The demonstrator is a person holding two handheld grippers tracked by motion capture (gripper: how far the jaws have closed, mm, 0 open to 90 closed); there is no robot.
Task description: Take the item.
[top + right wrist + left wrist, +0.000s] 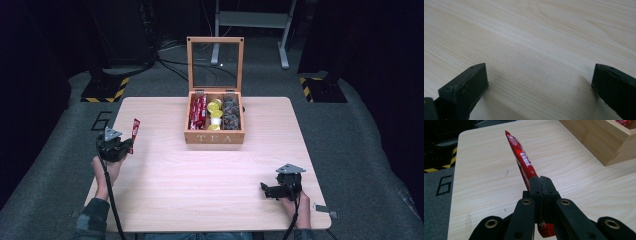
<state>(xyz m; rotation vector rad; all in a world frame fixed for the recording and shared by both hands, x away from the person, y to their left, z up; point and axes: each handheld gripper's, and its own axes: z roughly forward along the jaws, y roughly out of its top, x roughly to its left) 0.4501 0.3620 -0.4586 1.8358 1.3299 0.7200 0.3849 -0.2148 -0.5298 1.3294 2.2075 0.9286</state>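
Jaws of left gripper (541,185) clamped on slim red sachet (522,157), white lettering.

"TEA" on the wooden box (214,137) front, "6" on the grey floor (101,120), white print on the red packet (522,160) unreadable

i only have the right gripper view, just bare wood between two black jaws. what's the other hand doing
Observer: The left tool is shut on a red sachet, pinched near its lower end.
Operator: where is that on the table
Observer: Over the table's left edge in the high view, well left of the wooden tea box.
Operator: box open?
Observer: Yes, the glass lid stands upright; more red sachets fill its left compartment.
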